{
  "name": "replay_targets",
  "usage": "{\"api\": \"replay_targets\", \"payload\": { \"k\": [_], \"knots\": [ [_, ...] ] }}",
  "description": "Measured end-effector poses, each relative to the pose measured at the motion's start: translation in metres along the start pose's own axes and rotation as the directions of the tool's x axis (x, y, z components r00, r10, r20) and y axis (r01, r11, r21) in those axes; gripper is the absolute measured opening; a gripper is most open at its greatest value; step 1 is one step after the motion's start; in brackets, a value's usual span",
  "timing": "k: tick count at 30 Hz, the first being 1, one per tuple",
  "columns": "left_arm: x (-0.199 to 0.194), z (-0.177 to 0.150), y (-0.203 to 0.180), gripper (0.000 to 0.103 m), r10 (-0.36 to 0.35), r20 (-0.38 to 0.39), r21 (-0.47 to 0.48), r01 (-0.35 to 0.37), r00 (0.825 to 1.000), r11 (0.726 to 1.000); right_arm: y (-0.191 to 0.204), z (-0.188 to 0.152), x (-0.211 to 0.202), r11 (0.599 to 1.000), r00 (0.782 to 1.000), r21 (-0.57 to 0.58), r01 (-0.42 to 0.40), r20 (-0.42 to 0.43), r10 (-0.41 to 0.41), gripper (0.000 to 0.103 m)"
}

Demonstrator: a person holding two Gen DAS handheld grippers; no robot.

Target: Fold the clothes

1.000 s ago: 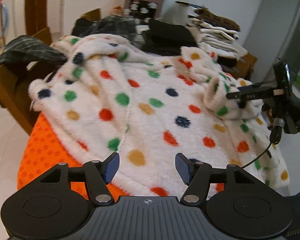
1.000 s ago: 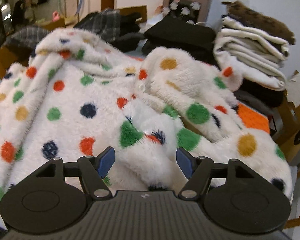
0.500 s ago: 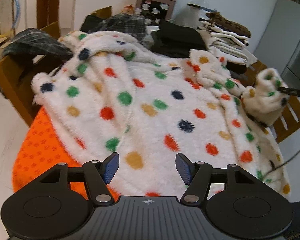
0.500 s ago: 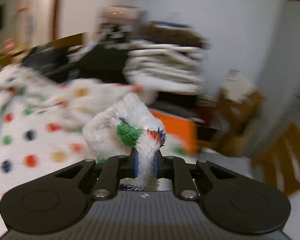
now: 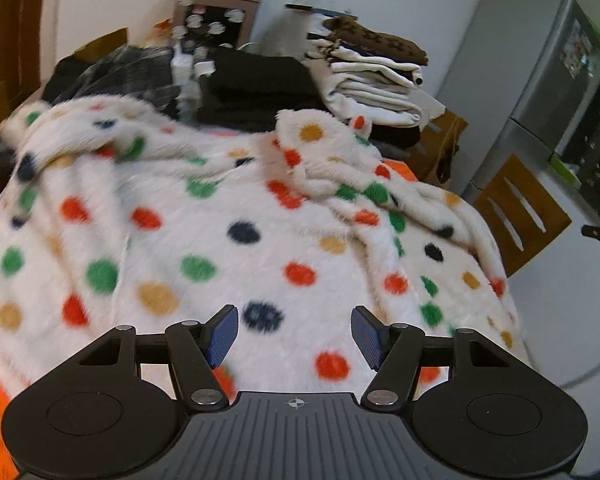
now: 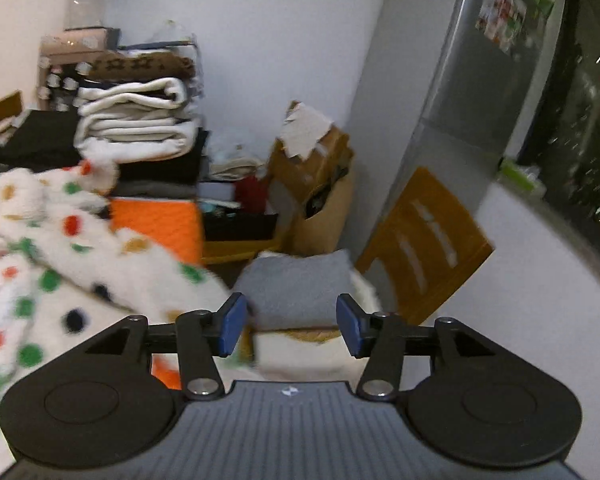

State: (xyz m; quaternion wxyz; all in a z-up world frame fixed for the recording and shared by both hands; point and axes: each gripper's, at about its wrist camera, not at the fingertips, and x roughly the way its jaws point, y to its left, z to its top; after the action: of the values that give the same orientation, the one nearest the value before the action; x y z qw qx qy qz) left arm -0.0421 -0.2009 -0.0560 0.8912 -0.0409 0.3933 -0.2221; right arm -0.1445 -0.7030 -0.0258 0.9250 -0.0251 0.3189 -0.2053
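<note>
Below, spotted fleece garment (image 5: 236,240) beneath parted left hand-held gripper (image 5: 294,338).

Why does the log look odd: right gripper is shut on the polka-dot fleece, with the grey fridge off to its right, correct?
Not quite. The right gripper holds nothing: the right wrist view shows its jaws apart and opening, nothing between them. The polka-dot fleece lies off to its left. The grey fridge does stand to the right.

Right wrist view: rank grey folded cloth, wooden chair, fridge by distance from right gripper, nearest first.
From the right gripper, jaws opening, nothing between the fingers:
1. grey folded cloth, just ahead, centre.
2. wooden chair, beyond it, right.
3. fridge, behind the chair, upper right.
</note>
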Motion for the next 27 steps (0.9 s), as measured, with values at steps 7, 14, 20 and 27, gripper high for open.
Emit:
{"api": "replay_targets", "payload": {
  "k": [7,14,20,27],
  "knots": [
    [0.048,0.046,0.01,0.065,-0.019,0.002,0.001,0.019,1.0,1.0,0.027,-0.034,-0.037,0.977,0.978,0.047,-0.209,-0.007,0.209,0.056],
    [0.106,0.1,0.029,0.065,-0.044,-0.014,0.007,0.044,0.999,0.999,0.081,-0.066,-0.075,0.945,0.947,0.073,-0.318,-0.02,0.32,0.056],
    [0.16,0.136,0.037,0.065,-0.102,-0.072,0.048,0.106,0.992,0.993,0.122,-0.098,-0.095,0.941,0.951,0.163,-0.296,-0.041,0.307,0.056],
    [0.22,0.156,0.035,0.065,-0.172,-0.152,0.106,0.189,0.973,0.976,0.172,-0.146,-0.097,0.908,0.948,0.34,-0.244,-0.113,0.296,0.056]
  ]
}}
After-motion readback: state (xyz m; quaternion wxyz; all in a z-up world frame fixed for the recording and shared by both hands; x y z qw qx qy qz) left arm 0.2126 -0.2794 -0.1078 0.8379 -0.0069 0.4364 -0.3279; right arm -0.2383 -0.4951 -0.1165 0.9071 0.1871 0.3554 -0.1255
